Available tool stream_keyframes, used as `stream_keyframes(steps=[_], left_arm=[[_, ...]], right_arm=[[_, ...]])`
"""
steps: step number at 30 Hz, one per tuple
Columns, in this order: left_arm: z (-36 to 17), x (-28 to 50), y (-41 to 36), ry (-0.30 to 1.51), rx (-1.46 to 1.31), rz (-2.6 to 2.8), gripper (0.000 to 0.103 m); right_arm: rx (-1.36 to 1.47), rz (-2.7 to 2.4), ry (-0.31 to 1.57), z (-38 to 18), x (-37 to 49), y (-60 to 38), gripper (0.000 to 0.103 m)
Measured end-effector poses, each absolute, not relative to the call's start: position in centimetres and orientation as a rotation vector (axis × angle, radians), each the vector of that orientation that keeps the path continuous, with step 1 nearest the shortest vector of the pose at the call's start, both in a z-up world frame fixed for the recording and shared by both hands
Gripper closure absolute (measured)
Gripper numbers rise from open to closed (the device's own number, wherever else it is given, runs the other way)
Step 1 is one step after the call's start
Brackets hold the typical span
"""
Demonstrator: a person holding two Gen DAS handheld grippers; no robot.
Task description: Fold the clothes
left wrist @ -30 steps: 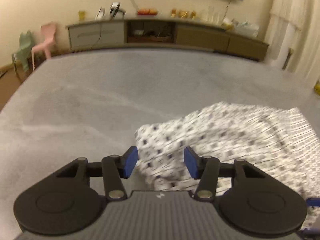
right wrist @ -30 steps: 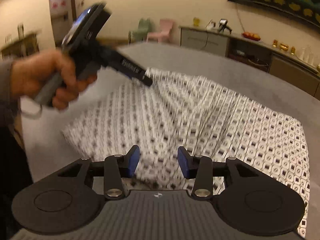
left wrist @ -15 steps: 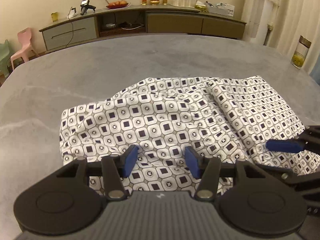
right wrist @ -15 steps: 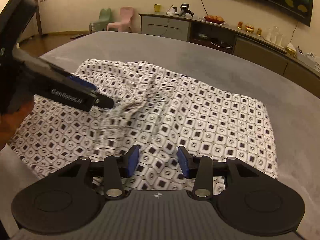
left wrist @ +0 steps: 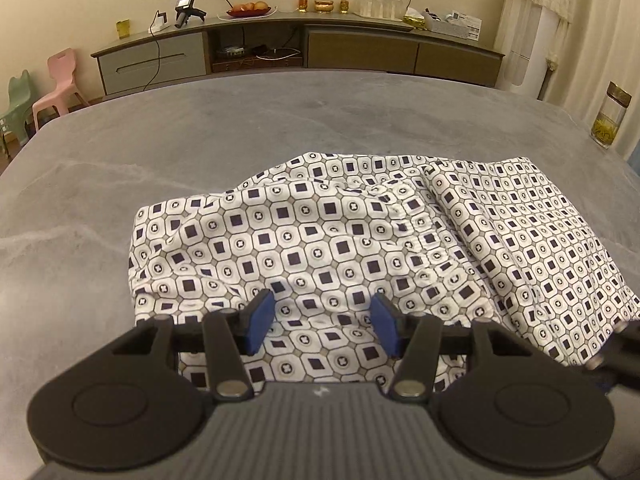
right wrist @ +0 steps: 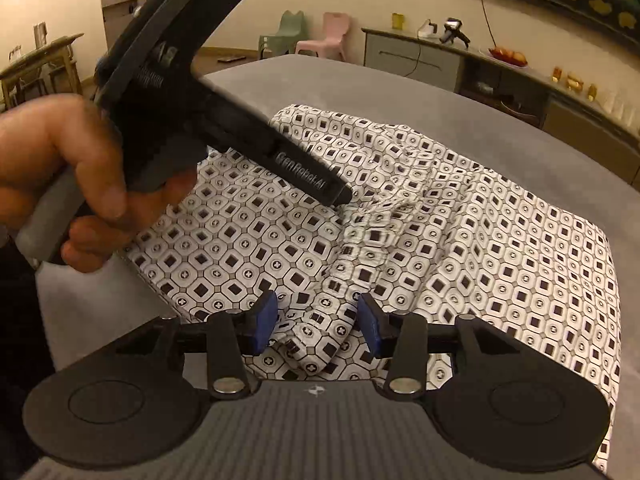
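Note:
A white garment with a dark square-and-circle print lies rumpled on the grey table; it also shows in the right wrist view. My left gripper is open just above the garment's near left part, with nothing between its blue pads. My right gripper is open, with a raised fold of the garment's near edge lying between its pads. In the right wrist view, a hand holds the left gripper's body above the garment's left side.
A long low sideboard with small items stands behind the table. A pink chair and a green chair stand at the far left. A glass jar sits by the curtain at the right.
Both grippers have swung over the garment and moved down closer to it. The garment now lies spread on the table, and its near fold sits between the right gripper's pads.

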State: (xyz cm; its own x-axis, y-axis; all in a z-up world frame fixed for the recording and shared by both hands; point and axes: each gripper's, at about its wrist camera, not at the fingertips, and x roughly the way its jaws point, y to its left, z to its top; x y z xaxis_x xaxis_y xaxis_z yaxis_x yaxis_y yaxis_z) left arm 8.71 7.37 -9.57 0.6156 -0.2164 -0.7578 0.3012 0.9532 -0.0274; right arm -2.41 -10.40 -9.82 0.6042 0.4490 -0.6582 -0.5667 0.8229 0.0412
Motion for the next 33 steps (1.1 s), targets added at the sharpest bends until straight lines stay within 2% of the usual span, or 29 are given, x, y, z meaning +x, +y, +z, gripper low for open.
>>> stream_keyframes(steps=[4,8,11,13,15,18,21,22,23,24,26,27,29,30,33], left_arm=[[-9.6,8.8,7.4,0.86,0.103,-0.297,0.049],[-9.1,8.7,7.4,0.862,0.077,-0.286,0.05],[-7.2,7.2,7.0,0.829,0.043,-0.336,0.051],[-6.1,5.9,6.0,0.807,0.031,-0.421,0.049],[-5.7,4.9,4.5,0.799,0.034,-0.498,0.048],[-5.9,4.5,2.3,0.811,0.053,-0.533,0.048],[-5.8,4.9,0.5,0.816,0.04,-0.532,0.045],[-5.7,5.0,-0.1,0.815,0.03,-0.534,0.043],[-5.5,5.1,-0.7,0.814,0.02,-0.536,0.037],[-5.2,5.2,-1.4,0.811,0.013,-0.542,0.03],[-4.4,5.4,-2.7,0.802,0.003,-0.563,0.024],[-4.0,5.4,-3.5,0.792,0.003,-0.578,0.023],[-3.2,5.3,-5.1,0.765,0.004,-0.606,0.021],[-2.9,5.2,-5.8,0.755,0.009,-0.621,0.017],[-2.9,5.4,-8.4,0.753,0.058,-0.668,0.013]], right_arm=[[-0.123,0.605,0.693,-9.0,-2.4,-11.0,0.056],[-0.22,0.621,0.75,-10.5,-2.3,-9.9,0.055],[-0.152,0.573,0.676,-7.6,-2.2,-12.3,0.054],[-0.089,0.472,0.634,-6.1,-2.0,-15.5,0.037],[-0.025,0.347,0.635,-5.7,-1.6,-19.0,0.027],[0.062,0.194,0.687,-7.0,-1.2,-23.5,0.021],[0.112,0.175,0.744,-8.9,-2.0,-25.8,0.021],[0.107,0.183,0.751,-9.4,-2.4,-25.9,0.029],[0.078,0.192,0.739,-9.4,-2.8,-25.4,0.041],[0.049,0.201,0.727,-9.4,-3.1,-24.9,0.067],[-0.009,0.219,0.702,-9.5,-3.8,-23.9,0.092],[-0.045,0.229,0.676,-9.2,-4.3,-23.2,0.098],[-0.143,0.252,0.576,-7.8,-5.8,-21.4,0.099],[-0.176,0.271,0.542,-7.5,-6.2,-20.5,0.099],[-0.23,0.338,0.499,-7.0,-7.6,-18.5,0.099]])
